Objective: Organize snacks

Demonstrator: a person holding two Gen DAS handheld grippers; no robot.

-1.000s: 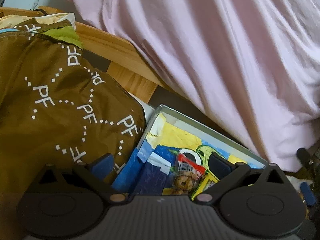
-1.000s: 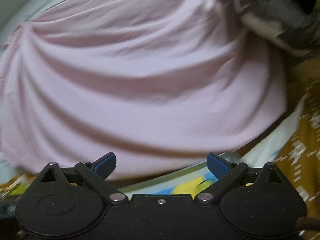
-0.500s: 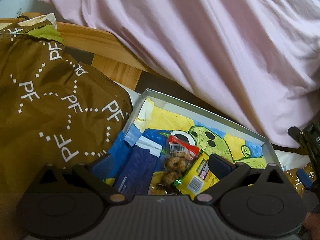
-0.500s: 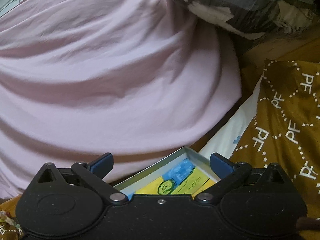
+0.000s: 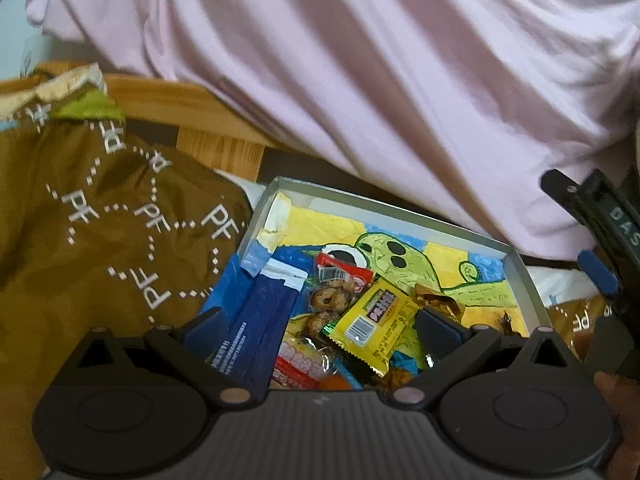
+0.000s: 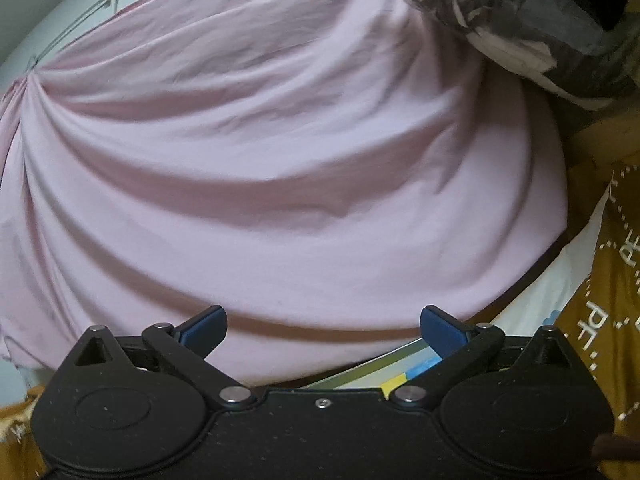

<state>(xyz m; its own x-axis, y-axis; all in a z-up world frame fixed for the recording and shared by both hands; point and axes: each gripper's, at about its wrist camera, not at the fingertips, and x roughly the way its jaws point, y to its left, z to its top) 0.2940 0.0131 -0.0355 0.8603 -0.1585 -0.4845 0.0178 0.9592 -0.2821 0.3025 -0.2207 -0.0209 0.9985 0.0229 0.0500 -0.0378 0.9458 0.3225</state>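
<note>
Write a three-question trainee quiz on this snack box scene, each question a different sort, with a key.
1. True or false: the left gripper is shut on the yellow rectangular snack packet.
2. Multiple choice: where do the dark blue foil sachets lie in the shallow grey cardboard box with the yellow and green drawing, seen from the left wrist? A) left side B) right side C) outside the box
3. Fill in: the brown cloth bag beside the box is printed with the white letters ____.

Key: 1 false, its fingers stand apart and hold nothing; 2 A; 3 PF.
</note>
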